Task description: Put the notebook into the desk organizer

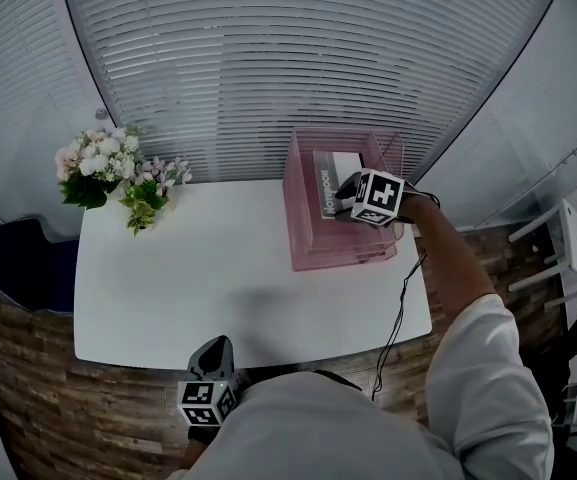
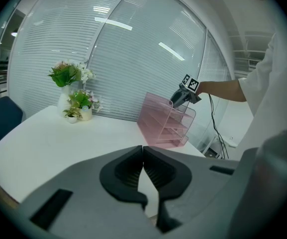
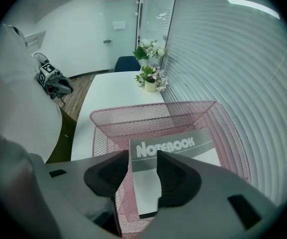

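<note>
The grey-and-white notebook [image 1: 330, 183] [image 3: 173, 156] lies flat in the top tray of the pink mesh desk organizer [image 1: 318, 238] [image 2: 165, 123] [image 3: 133, 118], at the white table's [image 1: 198, 288] far right. My right gripper [image 1: 346, 190] [image 3: 143, 176] hovers just over it, open, jaws apart above the notebook's cover and not clamping it. Down at the table's near edge, my left gripper [image 1: 218, 346] [image 2: 143, 158] is shut with nothing in it, well away from the organizer.
Two small pots of flowers [image 1: 108, 168] [image 2: 73, 91] stand at the table's far left corner. A dark blue chair [image 1: 28, 258] sits left of the table. Window blinds run behind. A black cable [image 1: 403, 308] hangs off the right edge.
</note>
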The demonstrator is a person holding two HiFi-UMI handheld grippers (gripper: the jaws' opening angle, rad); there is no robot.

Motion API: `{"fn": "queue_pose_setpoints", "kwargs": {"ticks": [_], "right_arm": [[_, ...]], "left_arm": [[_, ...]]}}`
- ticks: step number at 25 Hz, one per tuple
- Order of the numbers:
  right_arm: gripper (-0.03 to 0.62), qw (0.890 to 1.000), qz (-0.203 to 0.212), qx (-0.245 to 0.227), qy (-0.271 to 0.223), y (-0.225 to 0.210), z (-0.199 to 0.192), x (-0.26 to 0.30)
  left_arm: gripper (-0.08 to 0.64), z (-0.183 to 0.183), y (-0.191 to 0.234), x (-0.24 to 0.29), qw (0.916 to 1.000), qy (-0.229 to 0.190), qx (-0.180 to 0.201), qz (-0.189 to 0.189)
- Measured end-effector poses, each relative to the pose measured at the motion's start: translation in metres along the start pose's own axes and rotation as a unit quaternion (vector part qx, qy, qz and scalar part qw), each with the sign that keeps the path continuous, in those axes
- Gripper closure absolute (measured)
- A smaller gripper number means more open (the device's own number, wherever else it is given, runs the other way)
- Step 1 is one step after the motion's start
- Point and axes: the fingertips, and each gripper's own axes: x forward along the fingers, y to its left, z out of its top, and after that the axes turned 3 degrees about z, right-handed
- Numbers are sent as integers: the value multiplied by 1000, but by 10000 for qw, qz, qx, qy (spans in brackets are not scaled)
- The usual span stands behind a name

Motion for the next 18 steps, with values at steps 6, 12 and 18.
{"fn": "queue_pose_setpoints", "kwargs": {"ticks": [6, 12, 18], "right_arm": [[409, 9985, -382, 71, -382, 12, 4, -16], [429, 9928, -868, 381, -734, 22, 0, -33], [452, 9750, -1450, 907, -1421, 40, 4, -62]], "left_arm": [[550, 3, -5, 3, 9999, -5, 70, -119], [551, 6, -13, 10, 9993, -10, 222, -295], [550, 6, -21, 12, 9985, 18, 319, -452]]}}
